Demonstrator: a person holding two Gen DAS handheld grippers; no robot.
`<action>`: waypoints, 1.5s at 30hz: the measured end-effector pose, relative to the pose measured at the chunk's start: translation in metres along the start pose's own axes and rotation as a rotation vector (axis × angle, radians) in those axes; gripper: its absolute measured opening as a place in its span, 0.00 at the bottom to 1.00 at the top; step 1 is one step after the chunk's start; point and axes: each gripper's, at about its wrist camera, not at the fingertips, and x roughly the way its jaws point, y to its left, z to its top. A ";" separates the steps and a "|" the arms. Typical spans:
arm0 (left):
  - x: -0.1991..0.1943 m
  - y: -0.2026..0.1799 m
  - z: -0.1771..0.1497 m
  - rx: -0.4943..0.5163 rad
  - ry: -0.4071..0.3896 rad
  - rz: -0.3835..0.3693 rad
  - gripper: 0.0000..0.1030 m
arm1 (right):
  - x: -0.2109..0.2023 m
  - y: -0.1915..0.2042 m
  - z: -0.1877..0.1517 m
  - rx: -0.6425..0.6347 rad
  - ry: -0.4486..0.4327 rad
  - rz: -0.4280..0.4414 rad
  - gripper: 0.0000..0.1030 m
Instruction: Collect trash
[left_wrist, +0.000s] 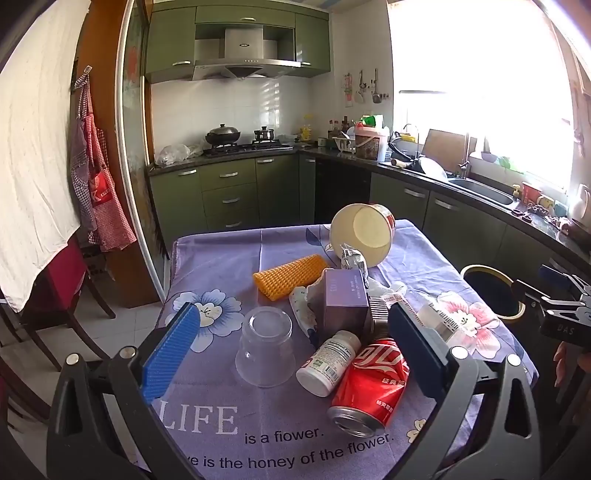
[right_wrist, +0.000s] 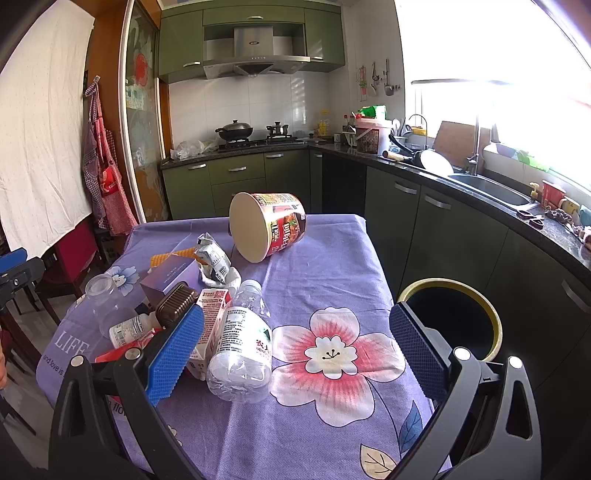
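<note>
Trash lies heaped on a purple flowered tablecloth (left_wrist: 221, 266). My left gripper (left_wrist: 295, 314) hangs open over an upturned clear cup (left_wrist: 264, 347), a white pill bottle (left_wrist: 328, 363) and a red cola can (left_wrist: 373, 384), touching none. Behind them are a purple box (left_wrist: 345, 302), an orange mesh roll (left_wrist: 290, 278) and a tipped noodle tub (left_wrist: 364, 234). My right gripper (right_wrist: 297, 315) is open above the cloth, with a crushed clear bottle (right_wrist: 240, 343) and a carton (right_wrist: 210, 325) beside its left finger. The noodle tub (right_wrist: 266, 230) lies farther back.
A round black bin with a yellow rim (right_wrist: 454, 317) stands off the table's right side, also visible as the bin (left_wrist: 493, 291) in the left wrist view. Green cabinets and a dark counter (right_wrist: 480, 184) run behind and to the right. A red chair (left_wrist: 62, 280) stands at the left.
</note>
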 end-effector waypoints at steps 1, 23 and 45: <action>0.001 0.000 0.001 0.003 0.001 -0.001 0.94 | 0.000 0.000 0.000 0.001 0.000 0.000 0.96; 0.000 -0.006 0.001 0.017 0.004 -0.005 0.94 | 0.004 -0.001 -0.003 0.004 0.004 0.003 0.96; 0.000 -0.009 -0.001 0.022 0.007 -0.008 0.94 | 0.006 -0.002 -0.004 0.007 0.008 0.003 0.96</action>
